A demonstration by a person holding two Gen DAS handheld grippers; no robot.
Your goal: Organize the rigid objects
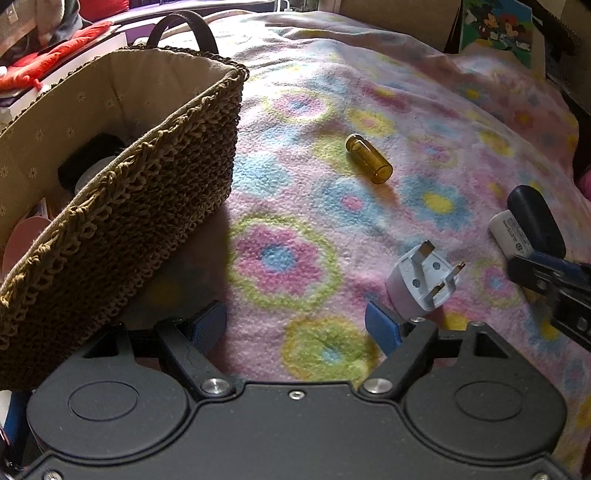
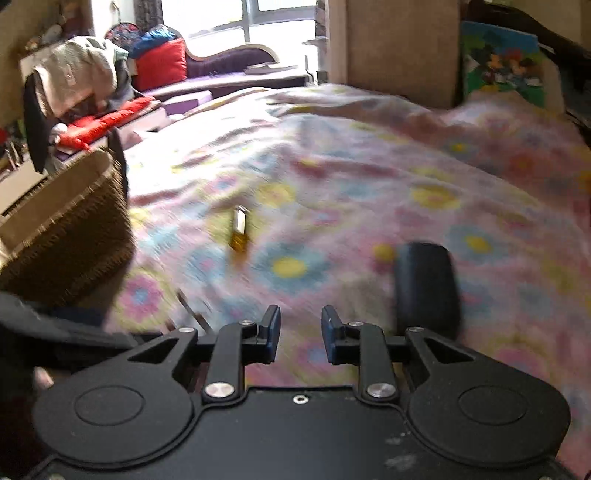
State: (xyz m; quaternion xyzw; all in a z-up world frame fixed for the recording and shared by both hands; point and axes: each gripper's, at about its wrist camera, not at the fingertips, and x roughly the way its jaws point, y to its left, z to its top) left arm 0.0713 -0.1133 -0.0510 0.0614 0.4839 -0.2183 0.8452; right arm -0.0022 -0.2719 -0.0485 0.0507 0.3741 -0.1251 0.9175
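Observation:
My left gripper (image 1: pixel 295 326) stands open over the flowered blanket (image 1: pixel 332 229), with nothing between its blue pads. A white three-pin plug adapter (image 1: pixel 421 284) lies just beyond its right finger. An amber vial (image 1: pixel 369 158) lies on its side further out. The woven basket (image 1: pixel 122 206) stands at the left and holds a few things. My right gripper (image 1: pixel 546 273) comes in from the right edge, next to a white block (image 1: pixel 509 236) and a dark rounded object (image 1: pixel 535 218). In the blurred right wrist view my right gripper (image 2: pixel 299 328) is shut with nothing seen between its pads. The dark object (image 2: pixel 424 288) lies to its right and the vial (image 2: pixel 240 229) ahead.
The basket (image 2: pixel 66 229) has a dark handle (image 1: pixel 184 26) and a cloth lining. Red cushions (image 2: pixel 159 64) and clutter lie beyond the bed's left side. A brown headboard (image 2: pixel 399 48) and a cartoon picture (image 2: pixel 502 59) stand at the far end.

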